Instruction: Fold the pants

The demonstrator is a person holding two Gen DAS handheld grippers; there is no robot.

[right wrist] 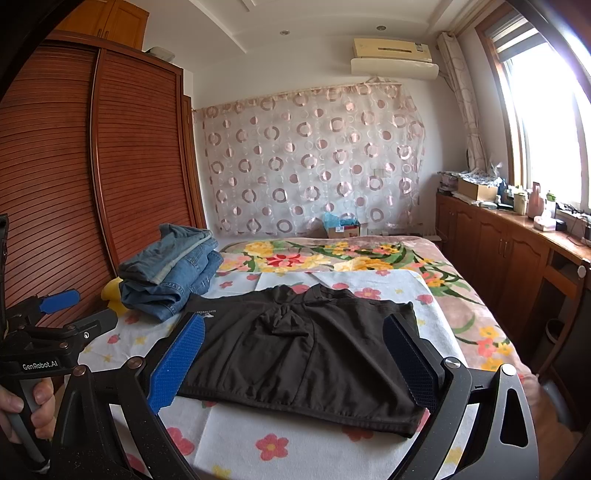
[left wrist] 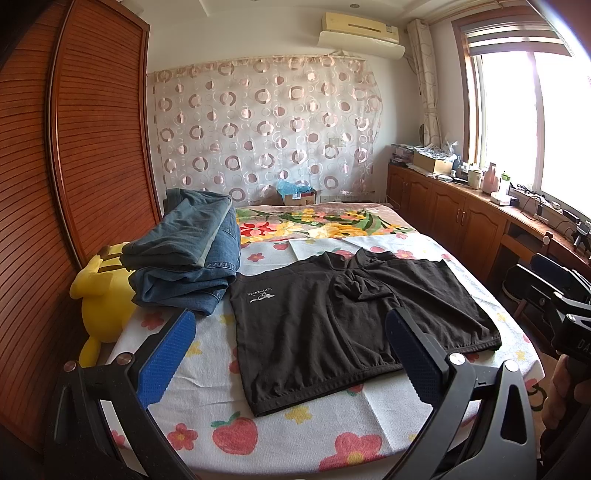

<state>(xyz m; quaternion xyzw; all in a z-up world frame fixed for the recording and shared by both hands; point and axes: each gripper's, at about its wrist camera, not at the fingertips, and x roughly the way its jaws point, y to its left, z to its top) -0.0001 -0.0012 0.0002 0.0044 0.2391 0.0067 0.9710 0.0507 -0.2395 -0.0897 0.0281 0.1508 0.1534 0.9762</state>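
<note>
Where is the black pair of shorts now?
The black shorts lie flat on the flowered sheet, right of the folded jeans, ahead of both open grippers.

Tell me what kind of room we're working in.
Most likely a home bedroom: the black shorts lie on a bed, beside a louvred wooden wardrobe, with an air conditioner mounted high.

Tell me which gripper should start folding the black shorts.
Probably right. The right gripper hangs open with the black shorts centred between its fingers; the left gripper, also open, sits nearer the folded jeans.
</note>
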